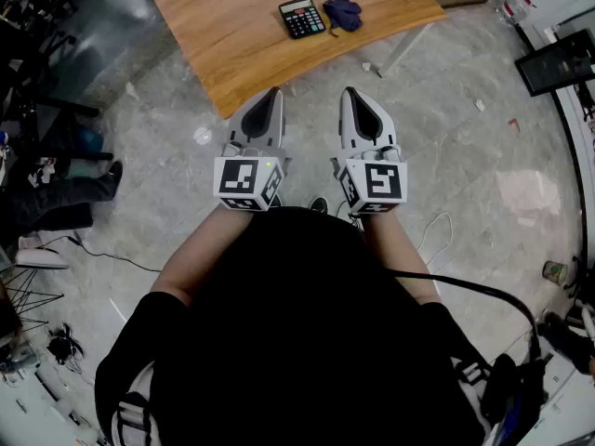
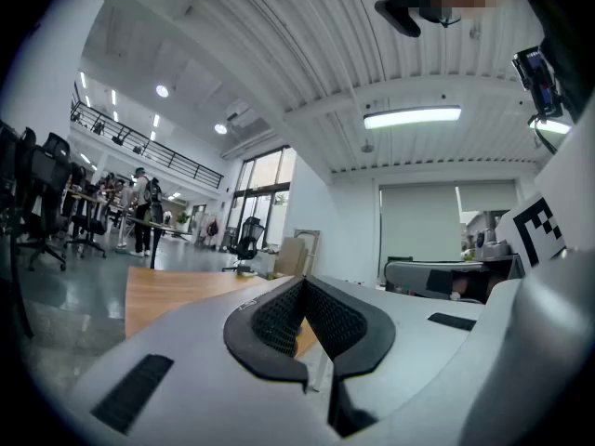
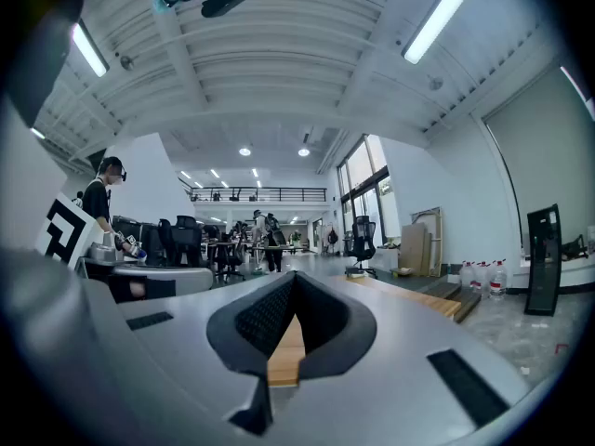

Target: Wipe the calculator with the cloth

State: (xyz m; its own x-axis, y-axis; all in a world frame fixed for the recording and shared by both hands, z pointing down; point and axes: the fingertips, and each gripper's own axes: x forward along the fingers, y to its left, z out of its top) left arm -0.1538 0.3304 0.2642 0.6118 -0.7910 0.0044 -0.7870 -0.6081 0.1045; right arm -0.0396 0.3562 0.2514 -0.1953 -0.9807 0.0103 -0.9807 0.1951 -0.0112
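A black calculator [image 1: 302,17] lies on the far part of a wooden table [image 1: 232,35], with a dark blue cloth [image 1: 342,13] bunched just to its right. My left gripper [image 1: 272,94] and right gripper [image 1: 350,93] are held side by side, level, short of the table's near edge and well away from both objects. Both are shut with nothing between their jaws. In the left gripper view the closed jaws [image 2: 303,284] point over the wooden tabletop [image 2: 177,291]; the right gripper view shows its closed jaws [image 3: 294,277] with the tabletop [image 3: 284,356] beyond. Neither of these two views shows calculator or cloth.
The table stands on a grey stone floor [image 1: 465,156] with small bits of litter. Cables [image 1: 437,235] trail on the floor at the right. Office chairs and desks [image 2: 56,221] with people fill the hall to the left; water bottles [image 3: 483,277] stand at the right.
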